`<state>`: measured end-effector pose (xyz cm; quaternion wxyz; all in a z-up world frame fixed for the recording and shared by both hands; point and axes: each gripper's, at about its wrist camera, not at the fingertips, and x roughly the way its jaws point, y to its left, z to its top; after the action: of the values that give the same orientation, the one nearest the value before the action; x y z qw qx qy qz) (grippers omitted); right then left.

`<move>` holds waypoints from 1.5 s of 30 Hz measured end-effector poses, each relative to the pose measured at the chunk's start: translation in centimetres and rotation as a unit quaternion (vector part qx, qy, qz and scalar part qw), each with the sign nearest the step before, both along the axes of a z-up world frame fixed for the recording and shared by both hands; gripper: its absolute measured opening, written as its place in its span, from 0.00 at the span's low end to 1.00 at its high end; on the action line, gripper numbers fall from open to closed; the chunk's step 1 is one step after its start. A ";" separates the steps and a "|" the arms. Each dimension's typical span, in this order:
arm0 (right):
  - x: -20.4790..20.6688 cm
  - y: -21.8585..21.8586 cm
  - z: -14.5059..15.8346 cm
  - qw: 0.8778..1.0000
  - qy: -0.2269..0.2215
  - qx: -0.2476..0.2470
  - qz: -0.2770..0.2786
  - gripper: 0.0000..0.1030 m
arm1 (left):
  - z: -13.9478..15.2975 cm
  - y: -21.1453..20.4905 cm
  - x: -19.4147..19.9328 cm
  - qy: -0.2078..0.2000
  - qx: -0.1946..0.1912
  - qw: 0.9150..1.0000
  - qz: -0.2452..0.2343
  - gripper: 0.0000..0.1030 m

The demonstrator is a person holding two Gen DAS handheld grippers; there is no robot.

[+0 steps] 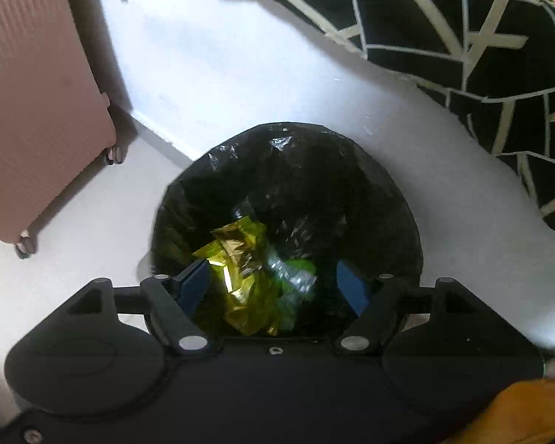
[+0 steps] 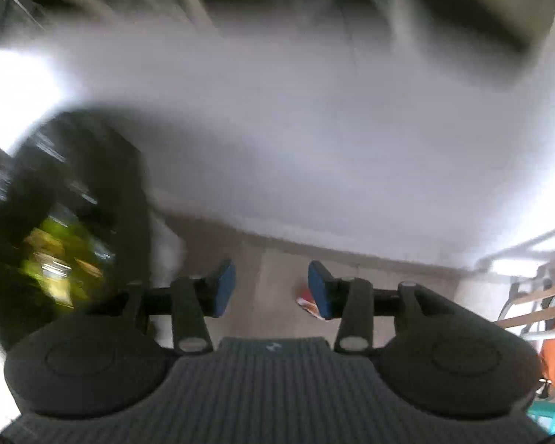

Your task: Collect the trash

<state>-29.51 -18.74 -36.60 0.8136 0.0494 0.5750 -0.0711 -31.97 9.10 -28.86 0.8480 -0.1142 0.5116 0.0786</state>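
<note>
The black-lined bin (image 1: 288, 203) fills the centre of the left view, gold foil wrapper (image 1: 236, 270) inside. The left gripper (image 1: 277, 288) hangs wide and empty above it. The right gripper (image 2: 272, 288), half-wide and empty, frames a red scrap (image 2: 305, 298) on the floor; blur suggests a mistimed pinch could miss it.

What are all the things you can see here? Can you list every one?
bin: one, black bag liner, on the floor by the white wall.
gold wrapper: one, shiny yellow-gold, inside the bin.
plastic bottle: one, clear with green, inside the bin beside the wrapper.
suitcase: one, pink, on wheels, left of the bin.
patterned fabric: one, black with cream lines, upper right.
scrap: one, red and white, on the floor; blurred.
left gripper: one, black, blue pads, jaws open above the bin.
right gripper: one, black, blue pads, jaws open above the floor.
</note>
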 end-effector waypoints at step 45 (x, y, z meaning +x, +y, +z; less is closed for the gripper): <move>5.3 9.1 13.5 0.965 -0.047 0.216 0.138 0.22 | 6.1 0.4 -2.2 0.036 0.032 0.998 -0.028 0.73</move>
<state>-24.21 -9.64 -23.10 0.8118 0.1477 0.5387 0.1700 -34.19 9.53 -22.78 0.8338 -0.0699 0.5423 0.0758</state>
